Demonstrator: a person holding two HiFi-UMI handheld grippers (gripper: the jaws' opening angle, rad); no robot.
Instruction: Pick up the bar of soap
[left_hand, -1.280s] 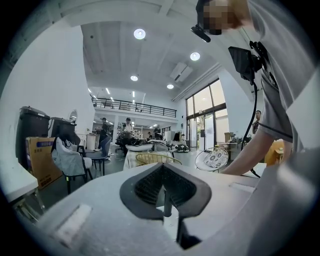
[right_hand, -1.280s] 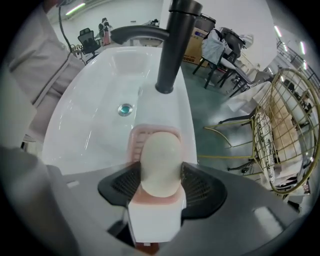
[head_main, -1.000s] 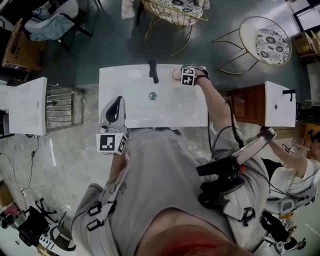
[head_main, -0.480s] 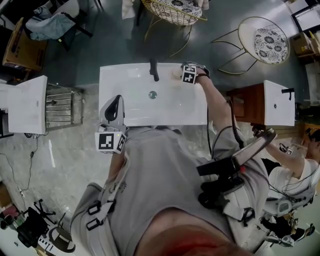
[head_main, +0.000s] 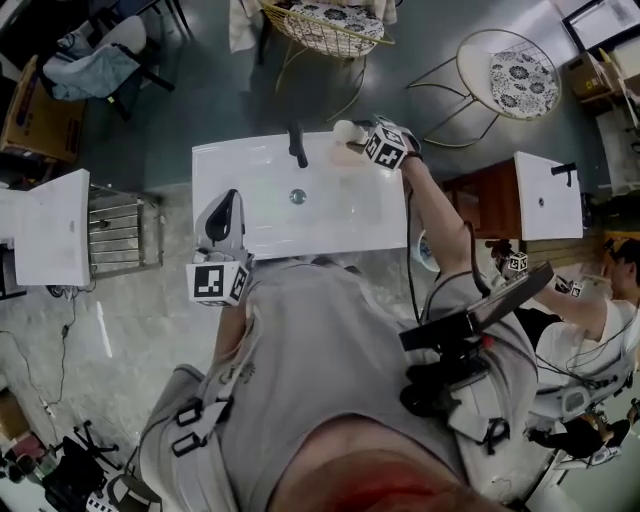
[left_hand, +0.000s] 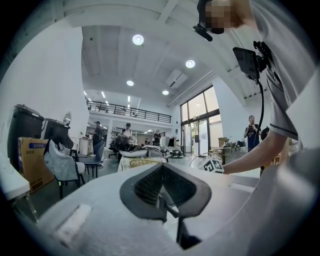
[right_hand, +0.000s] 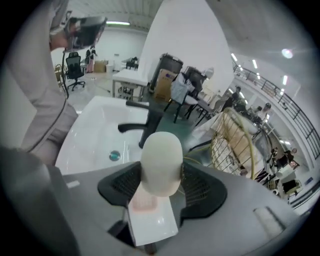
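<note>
A cream oval bar of soap (head_main: 344, 131) hangs in the air over the back right corner of the white sink (head_main: 250, 170), and my right gripper (head_main: 352, 140) is shut on it. In the right gripper view the soap (right_hand: 161, 160) stands upright between the two black pads (right_hand: 202, 186) of that gripper (right_hand: 161, 180), above the basin. A black faucet (head_main: 297, 146) and the drain (head_main: 298, 197) lie left of it. My left gripper (head_main: 229, 208) rests level at the sink's front left edge, its jaws (left_hand: 164, 187) together with nothing in them.
Two gold wire chairs (head_main: 330, 25) (head_main: 510, 70) stand behind the sink. Other white sinks flank it, one at the left (head_main: 50, 230) and one at the right (head_main: 545, 195). A metal rack (head_main: 120, 230) sits at the left. Another person (head_main: 600, 310) works at the right.
My right gripper has risen off the sink's back ledge with the soap in it and tilted. The left gripper has stayed where it was.
</note>
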